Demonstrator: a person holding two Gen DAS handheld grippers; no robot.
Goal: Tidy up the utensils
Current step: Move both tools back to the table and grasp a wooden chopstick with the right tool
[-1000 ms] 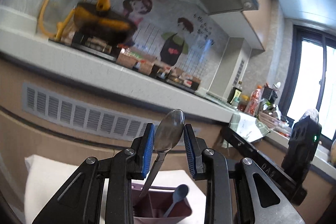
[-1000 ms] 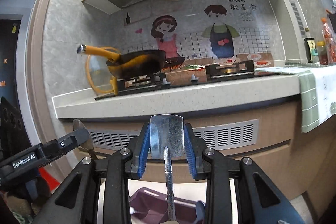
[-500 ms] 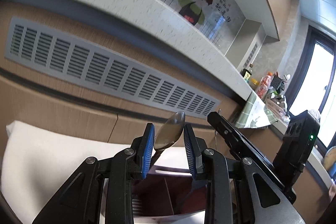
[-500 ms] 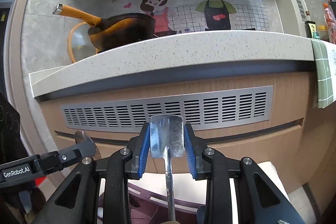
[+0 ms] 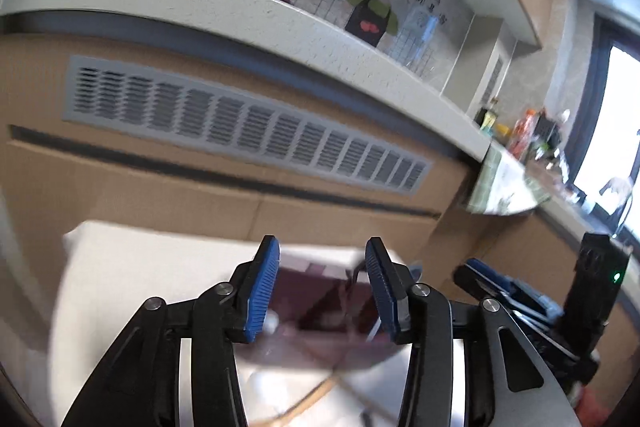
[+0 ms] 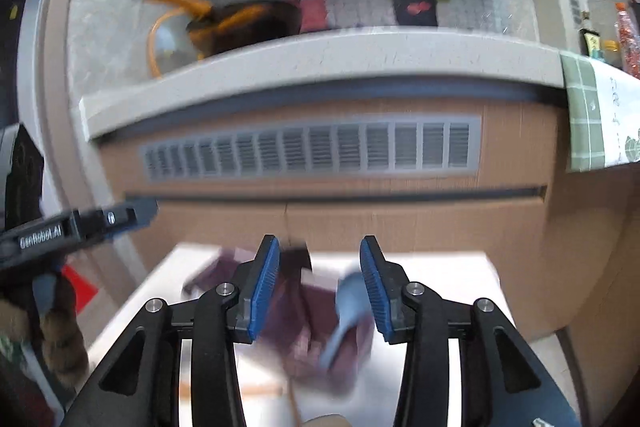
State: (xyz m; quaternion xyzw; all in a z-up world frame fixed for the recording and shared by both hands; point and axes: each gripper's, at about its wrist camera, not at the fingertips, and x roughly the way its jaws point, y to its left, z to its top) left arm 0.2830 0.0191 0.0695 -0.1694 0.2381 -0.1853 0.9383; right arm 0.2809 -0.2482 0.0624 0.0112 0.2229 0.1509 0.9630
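Note:
My left gripper (image 5: 322, 251) hangs over the dark purple utensil holder (image 5: 320, 307) on the white table (image 5: 140, 275). Its jaws are opening and nothing is pressed between the blue pads; a thin blurred metal handle (image 5: 354, 277) stands in the holder by the right pad. My right gripper (image 6: 319, 251) is above the same holder (image 6: 304, 331), its jaws opening too, with nothing gripped. A light blue spoon (image 6: 346, 303) leans in the holder, and a dark blurred shape (image 6: 296, 255) shows just above its rim. Each view catches the other gripper at its edge: the right one (image 5: 500, 287) and the left one (image 6: 120, 215).
Behind the table is a wooden cabinet front with a grey vent grille (image 6: 312, 147) under a pale stone counter (image 5: 240, 7). A dark pan with an orange handle (image 6: 240, 23) sits on the counter. A thin wooden stick (image 5: 312, 399) lies on the table near the holder.
Both grippers sank toward the holder and their jaws widened. The metal spoon has left the left pads and the flat metal spatula has left the right pads.

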